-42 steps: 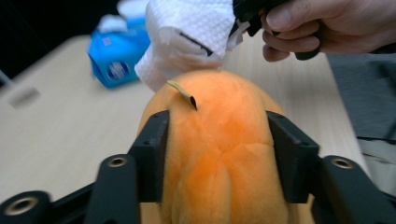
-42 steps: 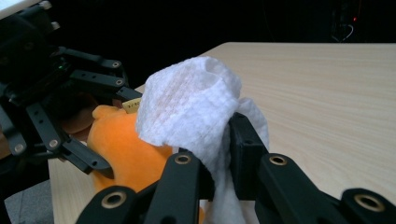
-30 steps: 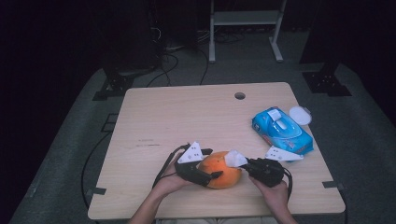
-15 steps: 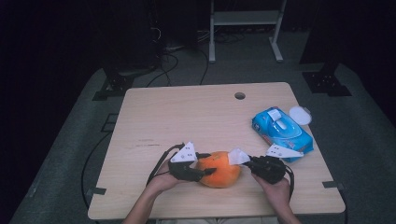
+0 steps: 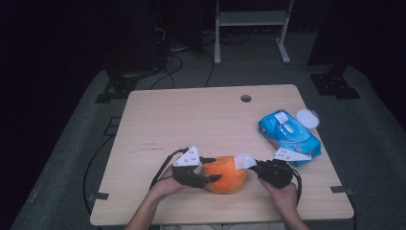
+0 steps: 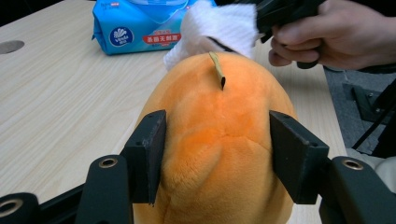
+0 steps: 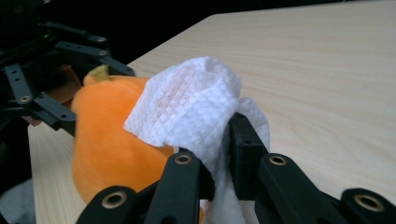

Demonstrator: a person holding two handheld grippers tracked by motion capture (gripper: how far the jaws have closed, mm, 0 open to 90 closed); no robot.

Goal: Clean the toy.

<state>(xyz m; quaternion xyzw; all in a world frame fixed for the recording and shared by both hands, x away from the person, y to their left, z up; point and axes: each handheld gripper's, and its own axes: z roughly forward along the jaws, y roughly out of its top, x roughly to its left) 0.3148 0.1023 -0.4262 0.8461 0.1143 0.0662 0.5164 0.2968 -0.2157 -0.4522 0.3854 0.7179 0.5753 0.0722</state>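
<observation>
Two tongs work: left tongs (image 6: 217, 154) squeeze the orange toy (image 6: 219, 140), right tongs (image 7: 219, 154) pinch the wipe (image 7: 191, 107), rubbing comes next.

Blue wet-wipes pack (image 5: 288, 135) near table's right edge, round white lid (image 5: 307, 118) just beside it

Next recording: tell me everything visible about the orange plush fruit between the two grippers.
The orange plush fruit is a rounded soft toy of fuzzy fabric with faint seams and a small yellowish-brown stem on top. It sits near the front edge of the wooden table. The left gripper clasps it, its fingers pressing into the sides after just closing and easing slightly. The right gripper, shut on a white wipe, holds the wipe against the fruit's top.
</observation>
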